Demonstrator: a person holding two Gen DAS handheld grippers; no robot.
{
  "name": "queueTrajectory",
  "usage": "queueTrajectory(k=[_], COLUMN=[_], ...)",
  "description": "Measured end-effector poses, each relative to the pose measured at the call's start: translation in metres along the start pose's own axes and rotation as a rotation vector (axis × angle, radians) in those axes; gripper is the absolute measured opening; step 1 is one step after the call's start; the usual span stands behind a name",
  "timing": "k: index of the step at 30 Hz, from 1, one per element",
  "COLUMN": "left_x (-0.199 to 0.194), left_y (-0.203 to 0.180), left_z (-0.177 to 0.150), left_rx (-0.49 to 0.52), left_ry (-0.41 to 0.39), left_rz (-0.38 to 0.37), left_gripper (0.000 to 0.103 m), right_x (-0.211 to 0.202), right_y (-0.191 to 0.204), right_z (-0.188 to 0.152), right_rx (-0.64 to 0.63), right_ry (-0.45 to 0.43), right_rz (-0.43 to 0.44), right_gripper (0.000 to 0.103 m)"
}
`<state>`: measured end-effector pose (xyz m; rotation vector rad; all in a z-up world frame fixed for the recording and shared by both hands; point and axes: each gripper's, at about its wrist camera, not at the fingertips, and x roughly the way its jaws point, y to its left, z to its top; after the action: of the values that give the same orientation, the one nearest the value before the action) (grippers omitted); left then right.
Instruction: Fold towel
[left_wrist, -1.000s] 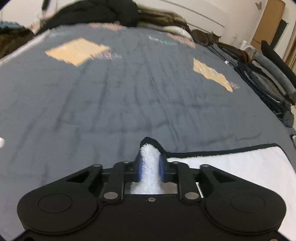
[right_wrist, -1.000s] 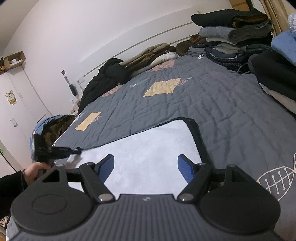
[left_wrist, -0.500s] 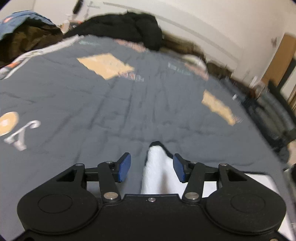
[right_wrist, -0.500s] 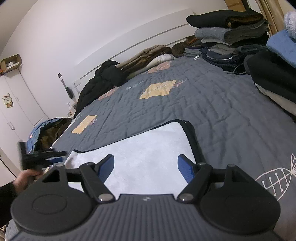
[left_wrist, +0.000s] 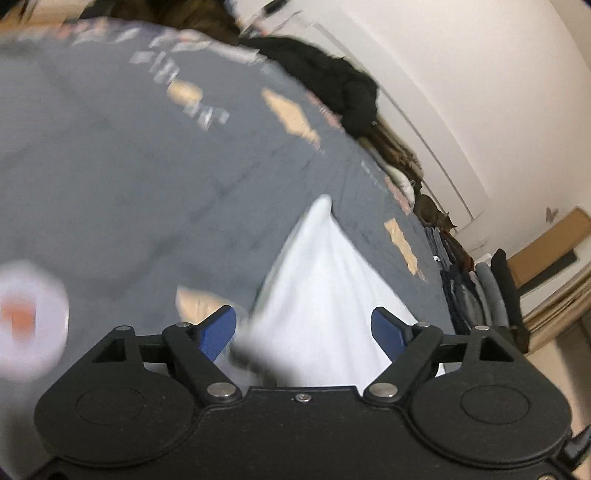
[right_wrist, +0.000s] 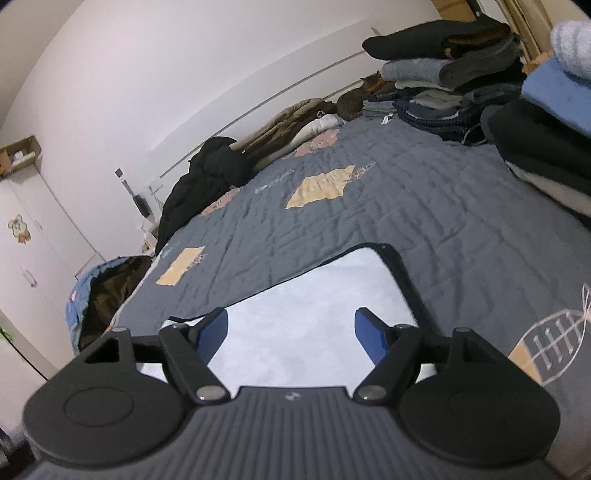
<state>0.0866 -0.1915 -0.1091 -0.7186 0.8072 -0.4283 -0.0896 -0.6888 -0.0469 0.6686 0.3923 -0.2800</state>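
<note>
The white, dark-edged plush towel (right_wrist: 314, 306) lies flat on the grey quilted bed (right_wrist: 424, 206), with right tongs (right_wrist: 291, 334) wide and empty above it and left tongs (left_wrist: 303, 328) opening, gripping nothing, ready for regrasping.

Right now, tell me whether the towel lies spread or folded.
Spread flat: the towel lies on the quilt with its dark edge showing along two sides. Layers beneath: cannot tell.
</note>
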Motion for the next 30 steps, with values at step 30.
queueTrajectory(k=[30], left_x=[0.112], left_y=[-0.006], left_z=[-0.047], left_rx=[-0.281], left_ry=[-0.068], left_rz=[-0.034], left_gripper=[0.055], right_x=[0.022], right_y=[0.040], right_z=[-0.062], right_rx=[0.106], right_ry=[0.397], right_rz=[0.070], right_gripper=[0.078])
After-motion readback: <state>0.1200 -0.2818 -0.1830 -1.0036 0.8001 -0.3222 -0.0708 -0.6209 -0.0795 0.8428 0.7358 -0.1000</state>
